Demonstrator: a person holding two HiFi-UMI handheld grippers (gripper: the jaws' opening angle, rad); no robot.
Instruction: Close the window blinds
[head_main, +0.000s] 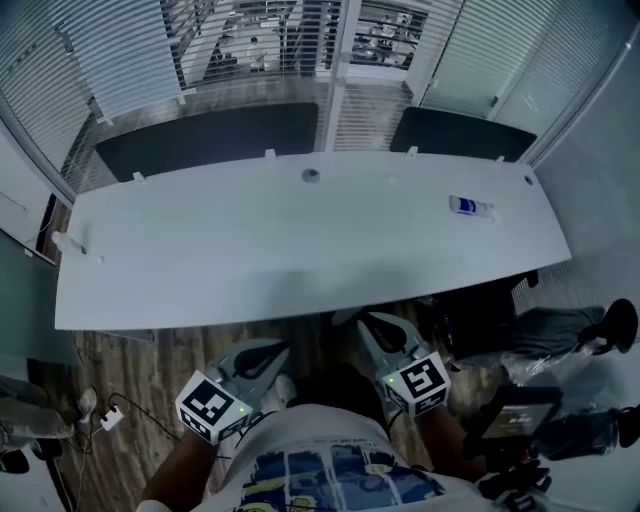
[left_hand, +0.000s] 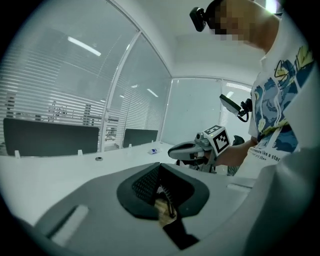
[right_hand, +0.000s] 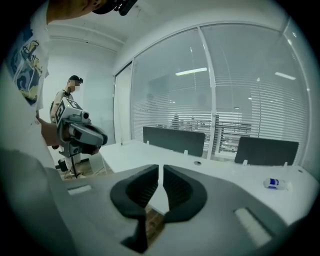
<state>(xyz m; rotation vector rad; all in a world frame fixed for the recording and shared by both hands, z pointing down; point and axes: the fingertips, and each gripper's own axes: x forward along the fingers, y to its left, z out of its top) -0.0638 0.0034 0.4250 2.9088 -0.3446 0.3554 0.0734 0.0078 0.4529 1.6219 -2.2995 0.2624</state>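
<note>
Left hand-held gripper (head_main: 268, 352) and right hand-held gripper (head_main: 368, 325), held low short of the worktop (head_main: 300, 250), are both empty, jaws nearly together; blinds (head_main: 255, 38) hang beyond it, untouched, so approach seems the step, then finding their control.
</note>
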